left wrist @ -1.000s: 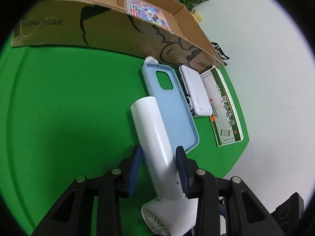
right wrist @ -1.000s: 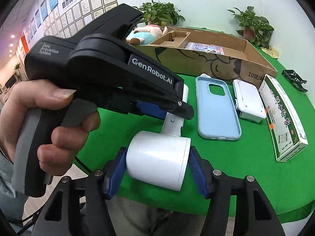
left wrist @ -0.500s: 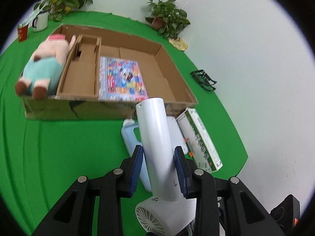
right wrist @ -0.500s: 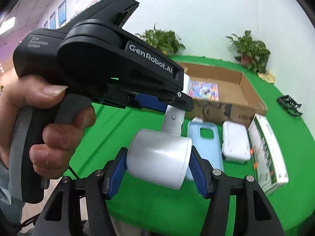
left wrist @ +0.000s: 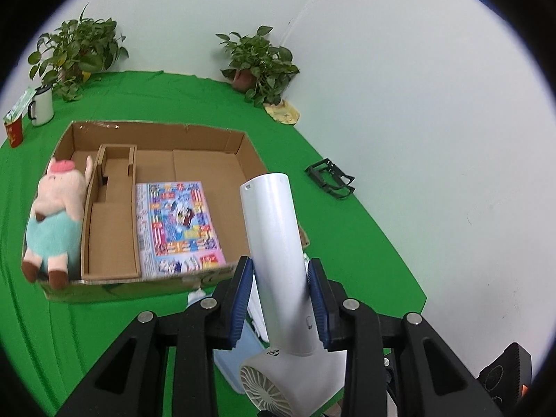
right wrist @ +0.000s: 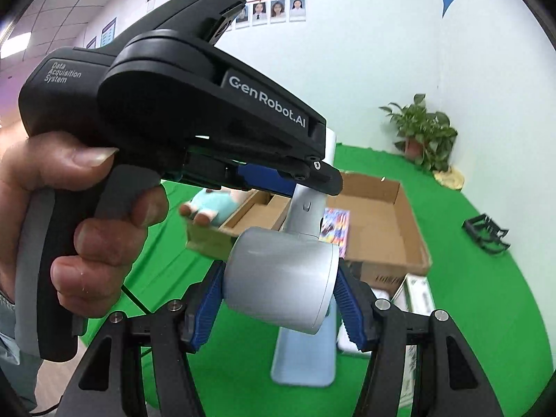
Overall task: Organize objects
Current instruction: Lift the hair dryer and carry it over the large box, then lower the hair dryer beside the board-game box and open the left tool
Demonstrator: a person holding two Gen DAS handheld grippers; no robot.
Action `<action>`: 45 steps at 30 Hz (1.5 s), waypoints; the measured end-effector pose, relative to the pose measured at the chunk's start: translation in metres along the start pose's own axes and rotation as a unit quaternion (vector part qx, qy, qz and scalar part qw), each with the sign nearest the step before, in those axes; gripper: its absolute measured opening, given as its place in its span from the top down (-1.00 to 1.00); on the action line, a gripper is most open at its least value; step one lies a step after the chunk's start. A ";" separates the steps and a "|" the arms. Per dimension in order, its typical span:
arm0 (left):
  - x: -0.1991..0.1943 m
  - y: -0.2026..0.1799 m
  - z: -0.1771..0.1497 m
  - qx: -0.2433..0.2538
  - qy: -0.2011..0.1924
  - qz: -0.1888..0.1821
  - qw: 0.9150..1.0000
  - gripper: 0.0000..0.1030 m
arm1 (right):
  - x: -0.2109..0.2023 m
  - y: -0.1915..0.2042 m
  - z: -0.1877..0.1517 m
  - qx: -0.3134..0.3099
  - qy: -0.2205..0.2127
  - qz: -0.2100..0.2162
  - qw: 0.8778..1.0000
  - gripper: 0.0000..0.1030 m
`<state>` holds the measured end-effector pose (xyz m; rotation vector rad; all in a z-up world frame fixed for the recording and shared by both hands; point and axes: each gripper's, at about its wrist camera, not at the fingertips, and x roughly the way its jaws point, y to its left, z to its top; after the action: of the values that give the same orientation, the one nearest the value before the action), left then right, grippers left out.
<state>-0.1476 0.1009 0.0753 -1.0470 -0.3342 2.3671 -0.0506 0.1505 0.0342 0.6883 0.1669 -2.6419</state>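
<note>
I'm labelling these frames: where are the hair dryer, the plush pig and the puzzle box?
hair dryer (left wrist: pixel 274 243), left wrist view, handle.
plush pig (left wrist: pixel 57 215), left wrist view, belly.
puzzle box (left wrist: pixel 179 222), left wrist view, lid.

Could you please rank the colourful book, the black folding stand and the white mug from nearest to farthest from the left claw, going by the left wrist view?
1. The colourful book, lying in the cardboard box just ahead of the left claw.
2. The black folding stand, on the green cloth off to the right.
3. The white mug, far back on the left, by a plant.
</note>
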 end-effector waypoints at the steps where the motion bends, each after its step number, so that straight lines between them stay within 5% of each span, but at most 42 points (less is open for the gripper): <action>1: 0.001 -0.002 0.006 0.002 -0.002 -0.001 1.000 0.39 | 0.000 -0.003 0.004 0.001 -0.003 -0.001 1.000 -0.13; 12: 0.015 -0.015 0.065 0.018 -0.020 -0.002 1.000 0.39 | 0.023 -0.044 0.061 -0.016 -0.023 -0.011 1.000 -0.13; 20: 0.066 0.000 0.138 -0.017 -0.003 0.001 1.000 0.38 | 0.081 -0.109 0.133 -0.018 0.023 0.017 0.999 -0.13; 24: 0.102 0.011 0.148 -0.029 0.028 0.007 0.999 0.38 | 0.118 -0.138 0.147 -0.001 0.057 0.033 0.998 -0.13; 36: 0.210 0.069 0.097 -0.073 0.139 0.025 0.987 0.38 | 0.217 -0.174 0.075 0.068 0.180 0.076 0.978 -0.12; 45: 0.245 0.083 0.075 -0.093 0.189 0.029 0.977 0.38 | 0.253 -0.183 0.027 0.084 0.234 0.075 0.966 -0.13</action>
<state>-0.3716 0.1670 -0.0593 -1.5815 -0.3918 2.1542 -0.3399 0.2224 -0.0638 1.3218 0.0205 -2.3260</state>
